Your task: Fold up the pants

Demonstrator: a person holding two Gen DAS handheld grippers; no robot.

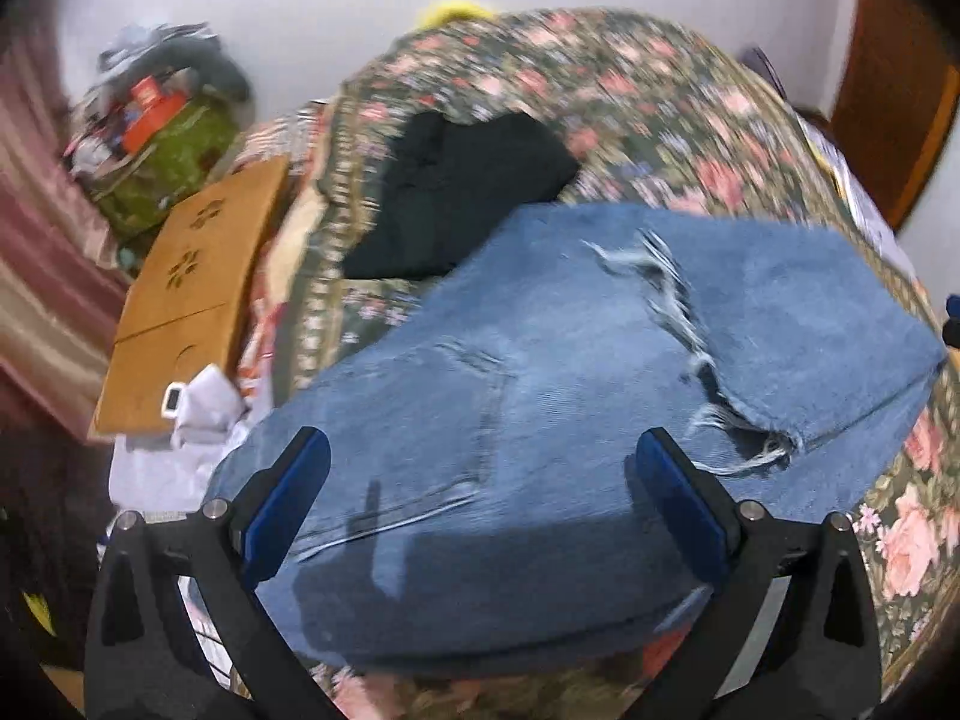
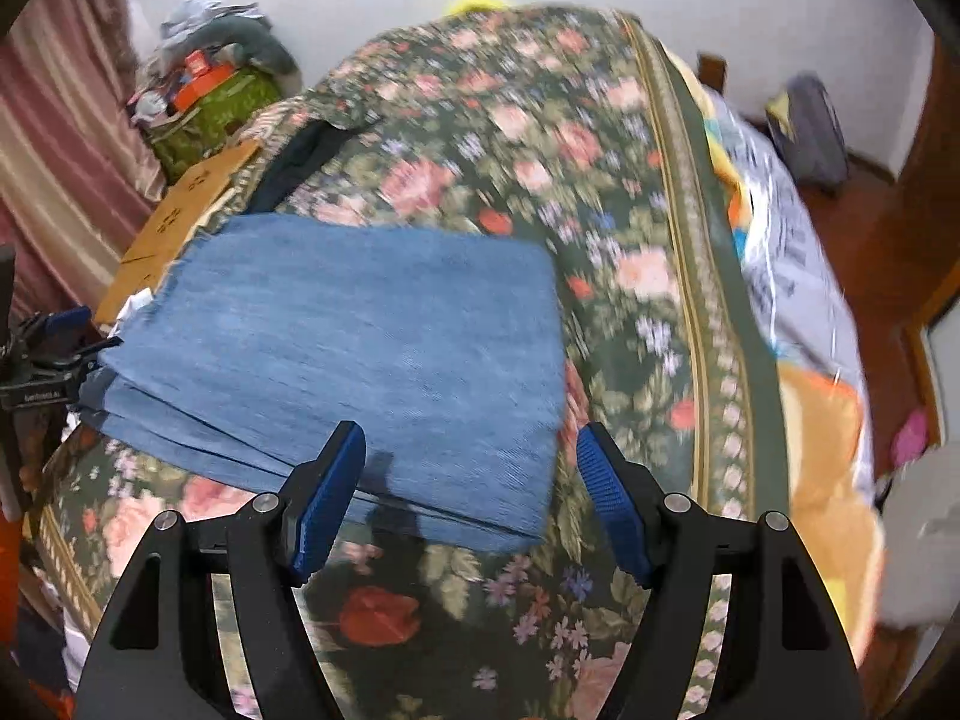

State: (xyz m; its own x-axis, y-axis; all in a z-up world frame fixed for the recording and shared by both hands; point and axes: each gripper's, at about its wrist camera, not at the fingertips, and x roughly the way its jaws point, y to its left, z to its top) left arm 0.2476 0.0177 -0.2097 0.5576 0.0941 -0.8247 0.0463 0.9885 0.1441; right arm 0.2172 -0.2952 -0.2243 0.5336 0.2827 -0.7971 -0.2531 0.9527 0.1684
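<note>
Hovering with jaws spread and empty, the left gripper (image 1: 480,480) sits right over the folded jeans (image 1: 570,372) on the floral bedspread (image 2: 600,180); the right gripper (image 2: 471,483) (equally spread) straddles their near right corner, long axis running left-right.
</note>
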